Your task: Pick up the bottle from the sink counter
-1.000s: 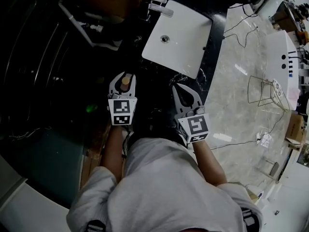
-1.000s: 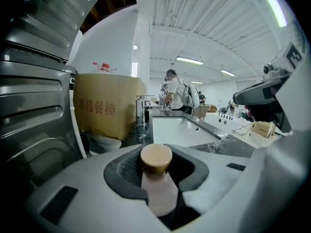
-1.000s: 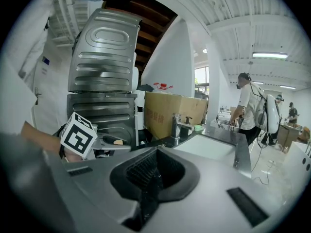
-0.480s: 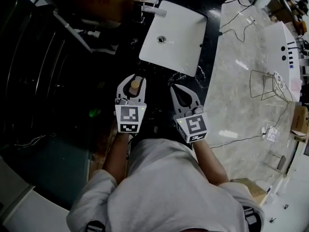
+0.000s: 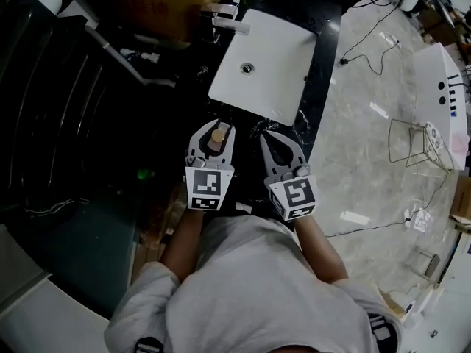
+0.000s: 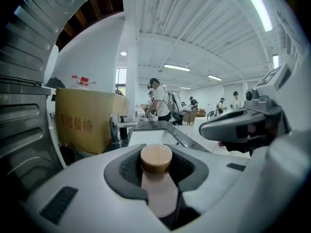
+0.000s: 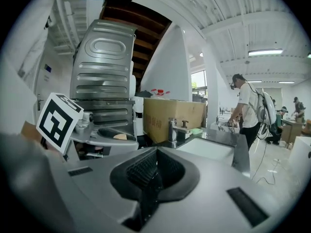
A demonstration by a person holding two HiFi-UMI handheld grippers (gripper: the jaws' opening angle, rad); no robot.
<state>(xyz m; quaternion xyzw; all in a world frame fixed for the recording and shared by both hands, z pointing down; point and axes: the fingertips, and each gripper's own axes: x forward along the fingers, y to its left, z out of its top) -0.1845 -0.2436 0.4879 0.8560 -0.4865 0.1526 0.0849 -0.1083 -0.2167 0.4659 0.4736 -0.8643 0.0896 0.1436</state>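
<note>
A small pale pink bottle [image 6: 160, 191] with a tan round cap [image 6: 156, 158] stands upright between the jaws of my left gripper [image 5: 213, 140], which is shut on its neck. From the head view the cap [image 5: 218, 134] shows between the left jaws, held in the air just short of the white sink [image 5: 291, 57]. My right gripper [image 5: 280, 151] hangs beside it on the right, shut with nothing in it. In the right gripper view the jaws [image 7: 151, 178] meet, and the left gripper [image 7: 114, 136] with the bottle cap shows at the left.
The sink sits in a black counter [image 5: 324, 50] with a chrome tap [image 5: 224, 17] at its far side. A brown cardboard box [image 6: 87, 120] stands left of the tap. A grey ribbed appliance [image 7: 102, 76] rises on the left. Pale marble floor [image 5: 375, 145] with cables lies right. People stand far off.
Both grippers have shifted right and toward the sink's near edge. The bottle has stayed in the left gripper throughout.
</note>
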